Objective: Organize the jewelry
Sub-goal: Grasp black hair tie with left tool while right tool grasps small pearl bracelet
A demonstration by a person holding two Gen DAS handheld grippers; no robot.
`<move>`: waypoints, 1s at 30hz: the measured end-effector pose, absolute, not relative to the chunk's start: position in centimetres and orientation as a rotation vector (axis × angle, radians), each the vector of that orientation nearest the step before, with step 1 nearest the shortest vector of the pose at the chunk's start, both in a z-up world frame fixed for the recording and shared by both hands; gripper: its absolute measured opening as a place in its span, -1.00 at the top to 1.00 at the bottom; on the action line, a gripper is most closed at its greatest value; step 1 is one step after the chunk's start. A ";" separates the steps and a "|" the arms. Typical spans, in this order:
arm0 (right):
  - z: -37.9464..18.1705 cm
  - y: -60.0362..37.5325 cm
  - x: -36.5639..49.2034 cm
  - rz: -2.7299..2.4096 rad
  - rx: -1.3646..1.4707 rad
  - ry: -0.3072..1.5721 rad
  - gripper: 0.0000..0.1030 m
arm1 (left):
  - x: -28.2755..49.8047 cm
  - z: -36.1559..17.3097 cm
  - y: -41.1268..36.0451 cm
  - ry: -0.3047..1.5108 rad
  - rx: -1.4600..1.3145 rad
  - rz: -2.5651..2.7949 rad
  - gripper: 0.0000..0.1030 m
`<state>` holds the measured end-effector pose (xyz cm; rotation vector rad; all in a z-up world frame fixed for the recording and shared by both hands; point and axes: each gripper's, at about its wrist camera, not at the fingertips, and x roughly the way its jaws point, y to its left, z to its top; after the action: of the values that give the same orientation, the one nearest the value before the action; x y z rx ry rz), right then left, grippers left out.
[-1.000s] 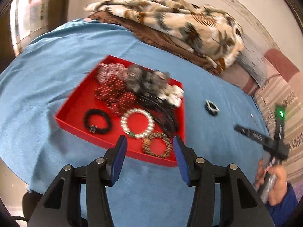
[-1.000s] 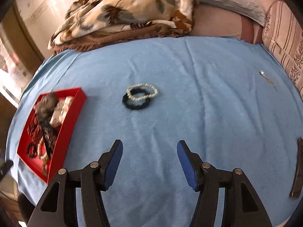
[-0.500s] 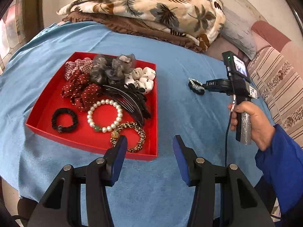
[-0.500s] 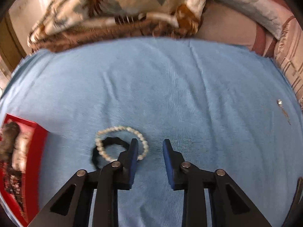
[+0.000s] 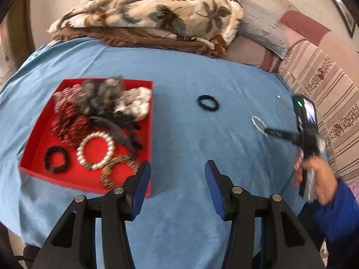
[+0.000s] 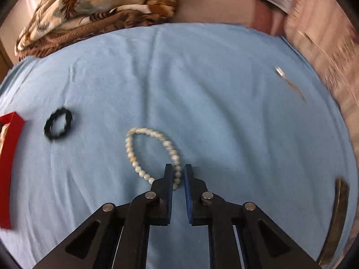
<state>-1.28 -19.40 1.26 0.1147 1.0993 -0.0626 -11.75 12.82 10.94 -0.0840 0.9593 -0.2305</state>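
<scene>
Blue cloth (image 6: 202,85), right tool (image 6: 178,172) low, clamping pearl bracelet (image 6: 134,157), left tool (image 5: 177,170) agape

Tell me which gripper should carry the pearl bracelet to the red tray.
Right. The right gripper is already shut on the pearl bracelet on the blue cloth; the left gripper hangs open and empty beside the red tray.

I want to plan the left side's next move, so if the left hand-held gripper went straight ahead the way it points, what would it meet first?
Probably only the blue cloth. The left hand-held gripper points between the red tray and the black hair tie; further on lies the patterned blanket. Depth is uncertain.
</scene>
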 end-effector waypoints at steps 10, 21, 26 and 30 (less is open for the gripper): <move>0.4 -20.4 -5.1 -0.067 0.219 0.937 0.79 | -3.2 9.2 5.2 0.989 0.081 -0.195 0.05; 0.1 -21.1 -3.3 -0.016 0.290 0.895 0.63 | 7.4 3.0 2.3 1.079 0.094 -0.140 0.05; 0.1 -20.5 -2.6 -0.012 0.258 0.906 0.54 | 9.1 1.4 1.8 1.109 0.081 -0.148 0.05; 0.1 -20.2 -2.5 -0.015 0.230 0.914 0.54 | 8.8 0.6 0.8 1.085 0.142 -0.131 0.04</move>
<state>-2.47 -20.21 0.11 0.2303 0.9142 -0.0153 8.83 0.77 0.64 0.1417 1.0848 -0.1314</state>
